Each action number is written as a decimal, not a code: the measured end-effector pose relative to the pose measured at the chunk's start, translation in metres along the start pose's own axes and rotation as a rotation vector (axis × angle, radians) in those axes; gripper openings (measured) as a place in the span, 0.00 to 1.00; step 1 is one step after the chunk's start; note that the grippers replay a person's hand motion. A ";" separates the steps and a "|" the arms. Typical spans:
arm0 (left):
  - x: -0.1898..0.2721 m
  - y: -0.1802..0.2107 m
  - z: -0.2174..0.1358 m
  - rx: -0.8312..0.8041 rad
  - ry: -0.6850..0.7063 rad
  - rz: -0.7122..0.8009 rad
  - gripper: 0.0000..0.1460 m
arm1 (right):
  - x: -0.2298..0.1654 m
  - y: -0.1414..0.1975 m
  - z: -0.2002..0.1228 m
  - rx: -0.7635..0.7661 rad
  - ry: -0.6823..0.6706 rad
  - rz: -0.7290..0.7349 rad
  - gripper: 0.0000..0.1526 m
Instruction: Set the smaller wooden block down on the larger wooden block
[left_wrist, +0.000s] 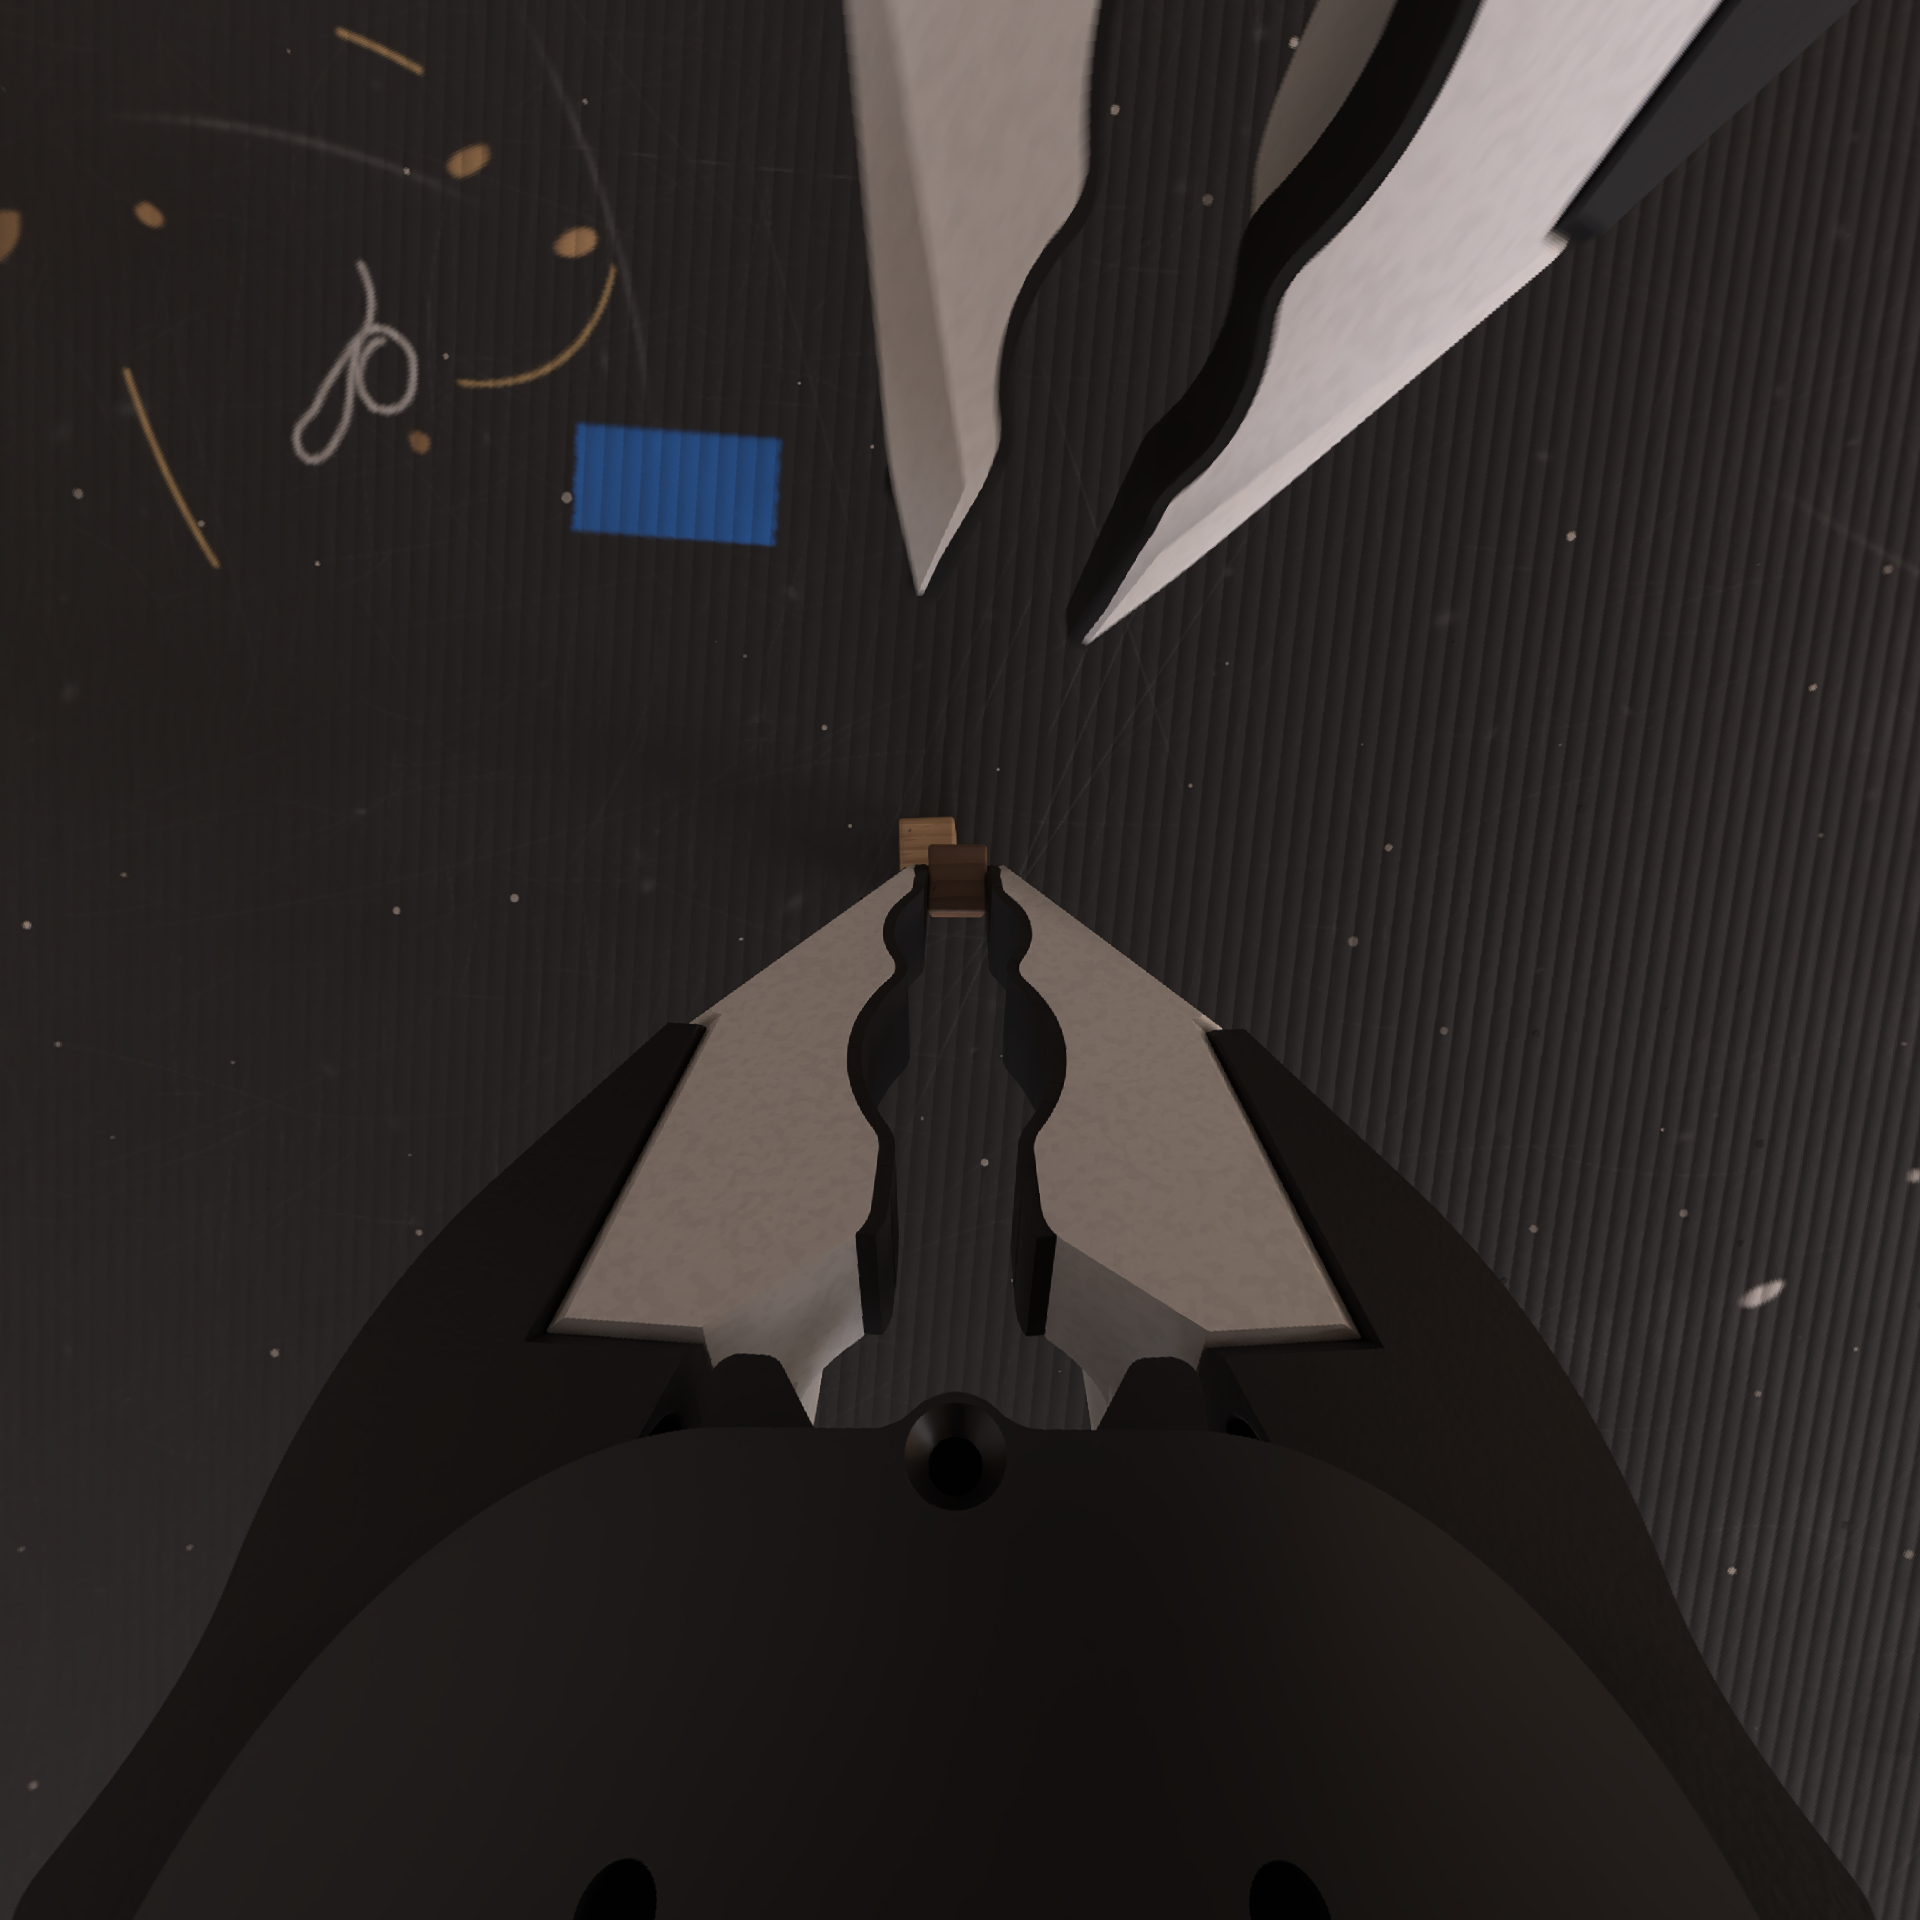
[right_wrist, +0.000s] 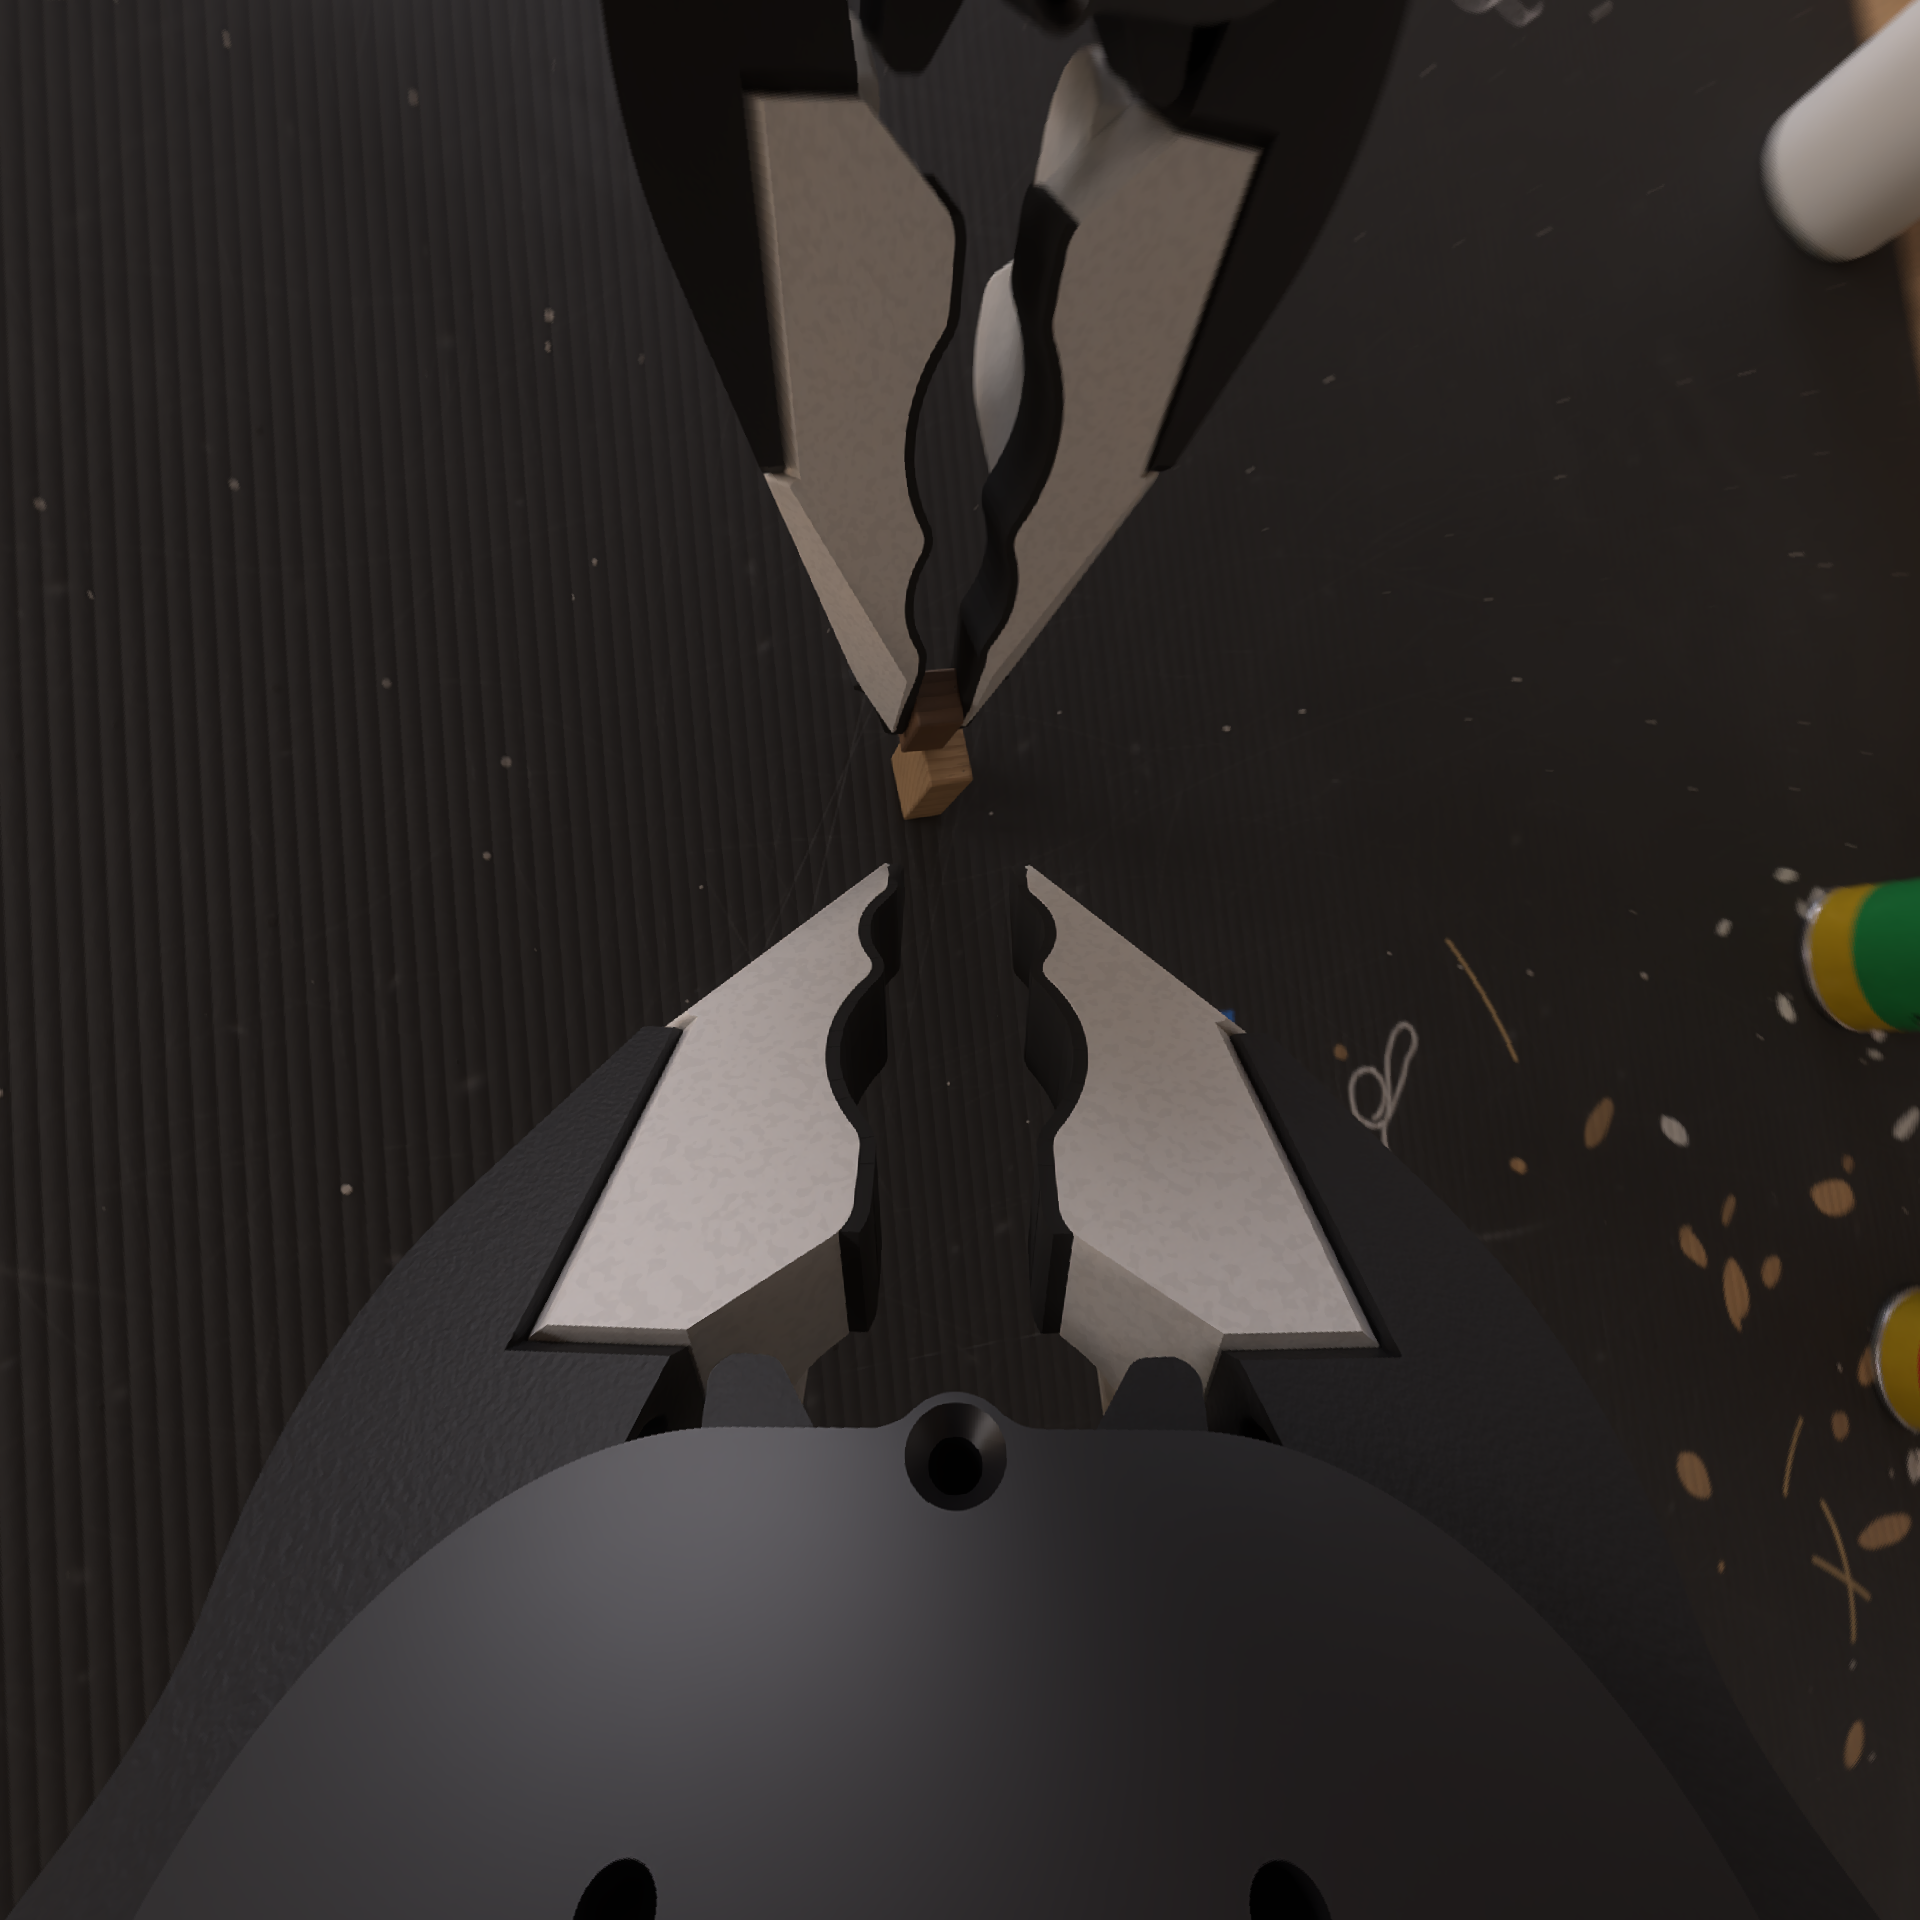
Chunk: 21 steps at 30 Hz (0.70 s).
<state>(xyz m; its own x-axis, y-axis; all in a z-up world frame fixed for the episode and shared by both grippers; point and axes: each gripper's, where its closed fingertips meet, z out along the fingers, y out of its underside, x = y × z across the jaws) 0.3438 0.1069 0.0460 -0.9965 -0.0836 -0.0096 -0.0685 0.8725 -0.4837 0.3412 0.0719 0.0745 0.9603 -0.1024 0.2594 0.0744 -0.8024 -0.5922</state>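
Observation:
My left gripper (left_wrist: 956, 875) is shut on the smaller, darker wooden block (left_wrist: 957, 883). The larger, lighter wooden block (left_wrist: 921, 837) lies on the dark ribbed mat, just behind and partly hidden by it. In the right wrist view the left gripper (right_wrist: 935, 715) comes from the top, holding the dark block (right_wrist: 932, 717) right on top of the light block (right_wrist: 932, 781); I cannot tell whether they touch. My right gripper (right_wrist: 958, 871) is open and empty, a short way from the light block. It also shows at the top of the left wrist view (left_wrist: 1000, 611).
A blue rectangle (left_wrist: 675, 483), a thread loop (left_wrist: 353, 374) and wood shavings (left_wrist: 171, 468) lie on the mat. In the right wrist view a white cylinder (right_wrist: 1839, 177), a yellow-green roll (right_wrist: 1870, 956) and a second roll (right_wrist: 1901, 1361) stand at the right edge.

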 end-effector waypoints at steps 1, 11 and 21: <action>0.000 0.000 0.000 -0.005 -0.006 0.005 0.07 | 0.000 0.001 0.005 -0.027 -0.028 -0.012 0.14; 0.001 -0.001 0.001 0.038 -0.021 0.010 0.07 | 0.000 0.004 0.012 -0.036 0.298 -0.164 0.21; -0.001 -0.002 0.001 0.043 0.007 0.008 0.07 | 0.001 0.010 0.036 -0.079 0.709 -0.483 0.23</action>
<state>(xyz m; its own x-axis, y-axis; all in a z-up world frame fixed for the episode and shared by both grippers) 0.3445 0.1045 0.0458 -0.9973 -0.0731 -0.0078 -0.0584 0.8516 -0.5209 0.3529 0.0846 0.0419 0.4320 -0.0612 0.8998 0.3869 -0.8886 -0.2462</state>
